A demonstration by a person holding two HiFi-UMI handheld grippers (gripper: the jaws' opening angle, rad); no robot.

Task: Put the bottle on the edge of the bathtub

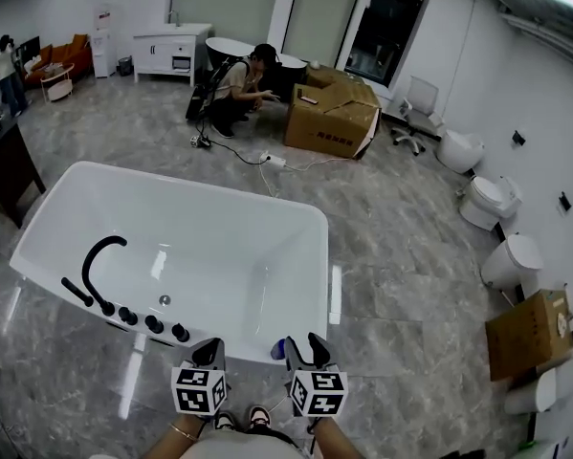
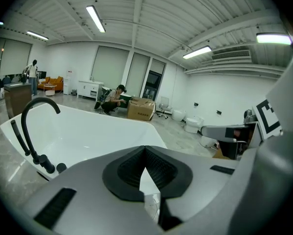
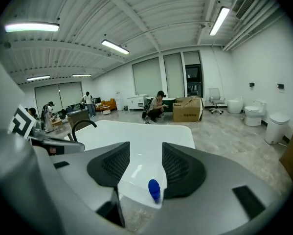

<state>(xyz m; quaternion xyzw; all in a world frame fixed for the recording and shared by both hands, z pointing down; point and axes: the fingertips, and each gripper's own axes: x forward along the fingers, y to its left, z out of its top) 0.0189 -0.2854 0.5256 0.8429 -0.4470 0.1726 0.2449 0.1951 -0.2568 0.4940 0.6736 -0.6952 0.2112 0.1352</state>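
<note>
left gripper [image 2: 145, 153]: jaws closed tip to tip, nothing between them. right gripper [image 3: 145, 166]: jaws wide apart, pads pressing on nothing. blue bottle [image 3: 154, 190] stands upright on the near corner of the bathtub [image 1: 330, 256] rim, low between the right jaws in the right gripper view (nearer the right-hand pad, gripped by neither). both grippers hover just short of that near edge. black faucet [image 1: 97, 261] and knobs [image 1: 143, 319] on the tub's left rim. beyond the tub: cardboard box [image 1: 330, 118], crouching person [image 1: 236, 89] beside it, toilets [image 1: 512, 259] along the right wall.
</note>
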